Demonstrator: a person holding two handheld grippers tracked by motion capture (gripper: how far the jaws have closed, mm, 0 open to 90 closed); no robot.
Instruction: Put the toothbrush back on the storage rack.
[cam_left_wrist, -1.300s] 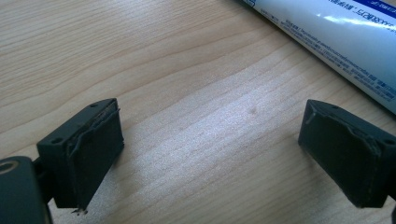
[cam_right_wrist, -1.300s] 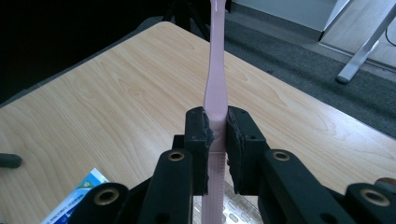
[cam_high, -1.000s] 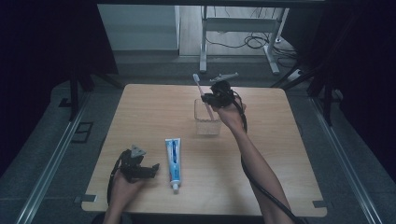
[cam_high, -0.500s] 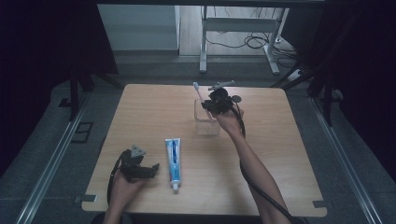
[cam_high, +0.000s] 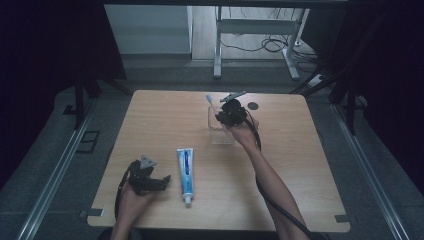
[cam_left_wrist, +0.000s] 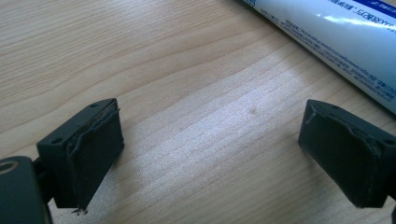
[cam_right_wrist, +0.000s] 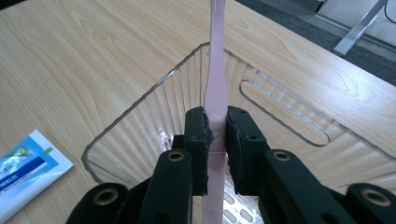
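1. worktop (cam_high: 300, 165): one, carrying one clear cup, one tube and one toothbrush.
2. toothpaste tube (cam_high: 185, 169): lies flat, long axis running away from me, just beside my left tool (cam_high: 161, 182), whose jaws stand apart, empty.
3. clear cup (cam_high: 220, 131): directly under my right tool (cam_right_wrist: 215, 140).
4. toothbrush (cam_right_wrist: 216, 79): clamped upright in my right tool, handle end pointing down into the cup.

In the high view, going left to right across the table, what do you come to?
Left gripper → toothpaste tube → clear plastic cup, with the right gripper above it clamping a pink toothbrush → small dark round spot on the table.
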